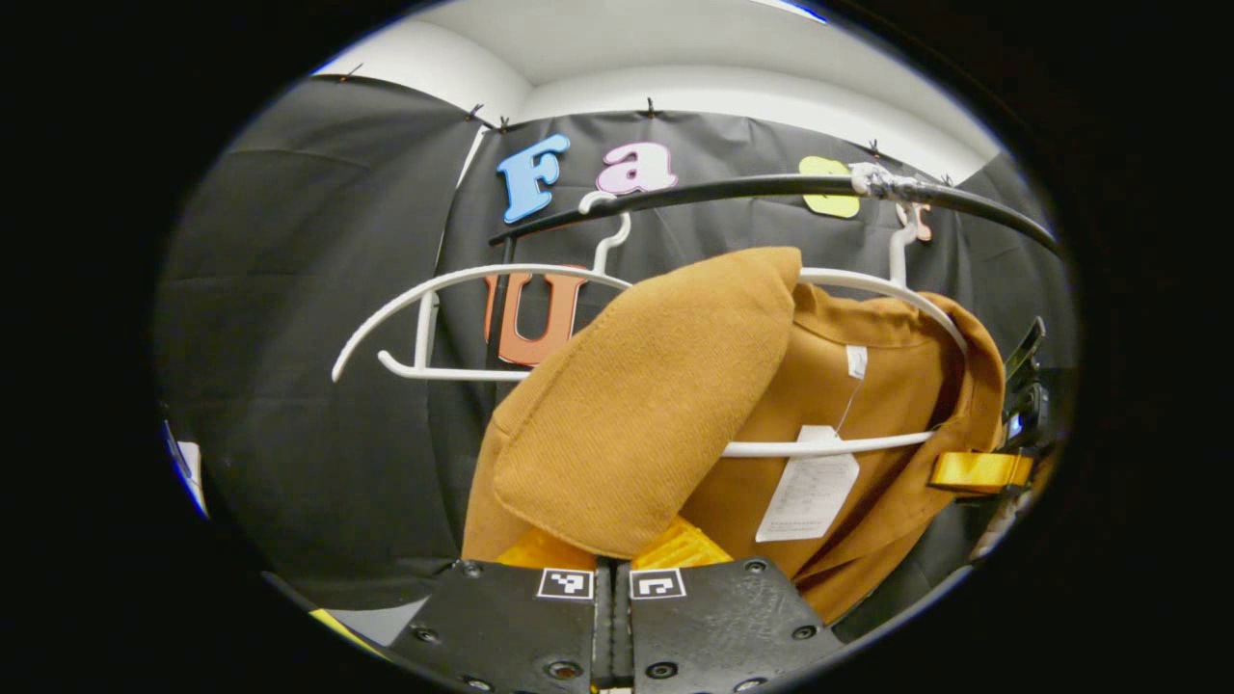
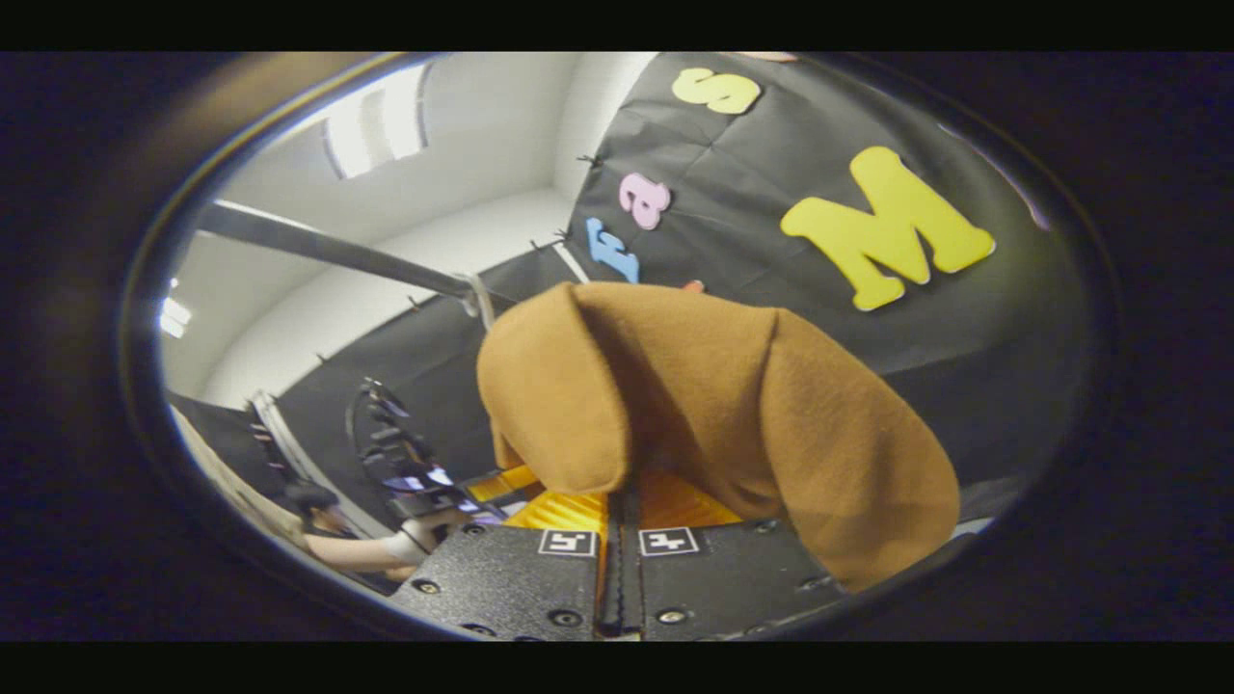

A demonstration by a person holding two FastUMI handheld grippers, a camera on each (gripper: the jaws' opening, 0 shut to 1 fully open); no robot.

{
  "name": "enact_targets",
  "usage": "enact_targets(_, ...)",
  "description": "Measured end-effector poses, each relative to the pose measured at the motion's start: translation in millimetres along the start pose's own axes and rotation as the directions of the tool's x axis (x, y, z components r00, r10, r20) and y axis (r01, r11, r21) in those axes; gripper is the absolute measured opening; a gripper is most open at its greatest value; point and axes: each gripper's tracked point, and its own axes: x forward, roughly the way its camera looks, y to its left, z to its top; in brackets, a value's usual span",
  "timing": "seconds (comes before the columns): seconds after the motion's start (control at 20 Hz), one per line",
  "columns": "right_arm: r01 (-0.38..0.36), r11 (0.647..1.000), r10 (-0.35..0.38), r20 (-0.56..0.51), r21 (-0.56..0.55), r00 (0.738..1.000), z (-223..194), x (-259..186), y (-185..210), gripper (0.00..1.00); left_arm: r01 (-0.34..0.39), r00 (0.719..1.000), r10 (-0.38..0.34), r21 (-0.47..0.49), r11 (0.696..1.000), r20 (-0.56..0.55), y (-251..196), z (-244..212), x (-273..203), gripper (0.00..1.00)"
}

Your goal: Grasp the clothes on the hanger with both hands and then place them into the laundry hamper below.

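Left gripper [image 1: 612, 554]: fingers [image 1: 680, 547] drawn close together, pinching a fold of the brown coat [image 1: 636, 414] that bulges up and over them. Beyond that fold, the coat's body draped on a white hanger [image 1: 848, 443], collar open, a white tag [image 1: 808, 496] dangling inside. To the left, a second white hanger [image 1: 463, 323], bare. Both hooked over a dark rail [image 1: 733, 188] running across the top, wrapped with pale tape near its right end. At the far right edge of the left gripper view, the other gripper beside the coat's shoulder (too squeezed by the lens to read its grip there). Right gripper [image 2: 622, 511]: fingers [image 2: 675, 503] likewise nearly closed, clamped on brown cloth [image 2: 713, 405] that folds over them in two rounded lobes. Behind it, the rail [image 2: 328, 249] slanting down from the upper left. Low at the left of the right gripper view, a person's forearm [image 2: 357, 551] with a pale wristband, reaching toward a dark rig.
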Motion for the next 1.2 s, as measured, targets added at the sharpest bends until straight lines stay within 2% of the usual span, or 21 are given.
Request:
enact_targets(0.05,-0.038,0.999,0.038,0.031,0.018,0.999,6.4,-5.1,9.3,0.03,0.001,1.000,-0.001,-0.006,1.000,0.010,2.5,5.2,-3.2,0.05)
enact_targets(0.15,-0.105,0.993,0.100,0.090,0.049,0.991,24.4,-10.9,23.0,0.03,-0.002,1.000,0.003,-0.017,1.000,0.031,6.5,19.8,-7.5,0.05)
enact_targets(0.25,-0.138,0.989,0.130,0.127,0.057,0.983,38.2,-12.1,28.9,0.03,-0.003,0.999,0.005,-0.040,0.999,0.051,13.2,31.7,-11.9,0.05)
enact_targets(0.3,-0.151,0.987,0.142,0.142,0.056,0.980,44.1,-12.9,32.3,0.03,-0.005,0.998,0.008,-0.050,0.999,0.060,17.8,36.8,-13.1,0.00)
enact_targets(0.35,-0.176,0.983,0.165,0.162,0.059,0.973,51.6,-13.8,37.2,0.03,-0.007,0.996,0.012,-0.055,0.998,0.086,22.9,46.0,-15.4,0.05)
enact_targets(0.45,-0.233,0.970,0.213,0.216,0.070,0.953,69.4,-20.6,49.2,0.02,-0.008,0.992,0.017,-0.074,0.997,0.124,33.1,65.4,-20.5,0.05)
enact_targets(0.55,-0.227,0.973,0.209,0.236,0.051,0.949,79.4,-23.8,48.7,0.03,-0.009,0.989,0.021,-0.079,0.997,0.145,41.7,78.5,-21.3,0.05)
enact_targets(0.6,-0.220,0.974,0.204,0.236,0.046,0.950,80.2,-24.7,47.6,0.05,-0.012,0.989,0.023,-0.075,0.997,0.148,44.2,81.5,-22.3,0.00)
enact_targets(0.75,-0.197,0.978,0.173,0.268,0.067,0.948,86.8,-28.0,39.7,0.03,0.017,0.991,-0.006,-0.079,0.997,0.135,40.4,83.3,-23.6,0.05)
enact_targets(0.8,-0.199,0.977,0.171,0.277,0.074,0.945,89.3,-29.4,38.2,0.03,0.026,0.992,-0.016,-0.075,0.997,0.128,39.5,83.4,-24.6,0.05)
enact_targets(0.85,-0.201,0.976,0.169,0.292,0.084,0.941,91.6,-29.7,39.0,0.02,0.034,0.992,-0.024,-0.074,0.997,0.127,39.6,84.5,-27.7,0.00)
enact_targets(0.9,-0.208,0.974,0.171,0.308,0.093,0.936,96.2,-32.1,39.3,0.02,0.045,0.992,-0.036,-0.072,0.996,0.123,38.8,85.3,-30.3,0.05)
enact_targets(1.2,-0.172,0.981,0.127,0.365,0.092,0.922,115.8,-49.6,31.7,0.04,0.060,0.992,-0.050,-0.077,0.995,0.120,54.2,98.8,-41.0,0.05)
